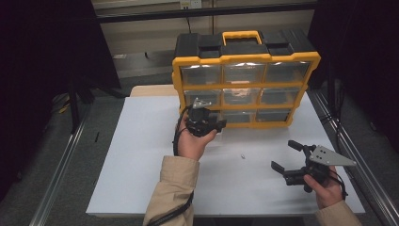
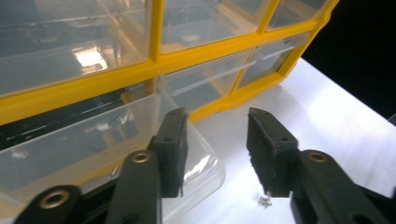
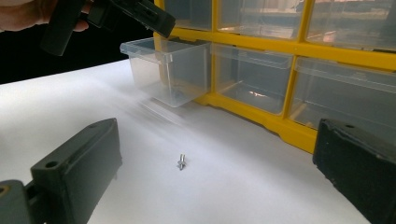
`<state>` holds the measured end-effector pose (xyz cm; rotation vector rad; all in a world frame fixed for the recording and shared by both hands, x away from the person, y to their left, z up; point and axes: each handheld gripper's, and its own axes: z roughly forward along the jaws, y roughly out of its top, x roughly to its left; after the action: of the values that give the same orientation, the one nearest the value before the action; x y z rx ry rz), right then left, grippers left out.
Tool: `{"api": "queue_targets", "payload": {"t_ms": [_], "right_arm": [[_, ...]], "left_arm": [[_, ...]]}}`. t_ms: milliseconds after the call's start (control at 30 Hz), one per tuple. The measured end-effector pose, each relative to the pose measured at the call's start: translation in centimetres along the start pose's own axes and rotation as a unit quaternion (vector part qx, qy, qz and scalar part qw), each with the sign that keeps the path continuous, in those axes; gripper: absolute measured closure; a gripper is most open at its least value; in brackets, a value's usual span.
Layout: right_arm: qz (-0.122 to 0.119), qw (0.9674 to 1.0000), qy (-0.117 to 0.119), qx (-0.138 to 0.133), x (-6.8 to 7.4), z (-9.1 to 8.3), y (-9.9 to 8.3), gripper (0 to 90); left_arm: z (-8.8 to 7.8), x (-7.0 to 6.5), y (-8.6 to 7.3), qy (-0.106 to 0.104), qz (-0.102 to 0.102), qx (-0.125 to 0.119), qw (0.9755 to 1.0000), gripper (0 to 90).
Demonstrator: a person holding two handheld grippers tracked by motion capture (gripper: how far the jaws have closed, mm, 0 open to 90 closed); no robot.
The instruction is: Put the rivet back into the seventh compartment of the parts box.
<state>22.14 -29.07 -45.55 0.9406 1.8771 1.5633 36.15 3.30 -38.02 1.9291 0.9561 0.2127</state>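
Lying on the table just before the pulled-out drawer (image 3: 164,70), the small screw (image 3: 181,161) sits between both empty, wide-open grippers; the right gripper (image 3: 219,163) faces it squarely, the left gripper (image 2: 217,144) hovers at the drawer.

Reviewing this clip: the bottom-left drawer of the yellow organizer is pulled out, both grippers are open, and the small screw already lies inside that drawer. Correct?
Not quite. The screw lies on the white table, outside the pulled-out drawer, as the right gripper view shows. The rest holds: left gripper and right gripper are open.
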Motion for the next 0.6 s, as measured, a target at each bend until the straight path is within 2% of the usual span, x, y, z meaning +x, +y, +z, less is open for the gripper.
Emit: {"api": "queue_targets", "payload": {"t_ms": [133, 167, 267, 533, 600], "right_arm": [[0.000, 1.0000, 0.001, -0.002, 0.0, -0.1, 0.0, 0.7], [0.000, 1.0000, 0.000, -0.002, 0.0, -0.1, 0.0, 0.7], [-0.001, 1.0000, 0.001, -0.002, 0.0, -0.1, 0.0, 0.7], [-0.001, 1.0000, 0.002, -0.001, 0.1, -0.1, 0.0, 0.8], [-0.001, 1.0000, 0.002, -0.001, 0.1, -0.1, 0.0, 0.8]], "left_arm": [[0.4, -0.4, 0.0, -0.008, -0.001, -0.009, 0.9999, 53.6], [0.4, -0.4, 0.0, -0.007, 0.006, -0.003, 1.0000, 52.3], [0.6, -0.8, 0.1, -0.012, 0.010, -0.004, 0.9999, 50.8], [1.2, -1.4, -0.1, -0.029, 0.015, 0.001, 0.9995, 41.3], [1.4, -1.6, -0.2, -0.027, 0.012, -0.002, 0.9996, 38.6]]}}
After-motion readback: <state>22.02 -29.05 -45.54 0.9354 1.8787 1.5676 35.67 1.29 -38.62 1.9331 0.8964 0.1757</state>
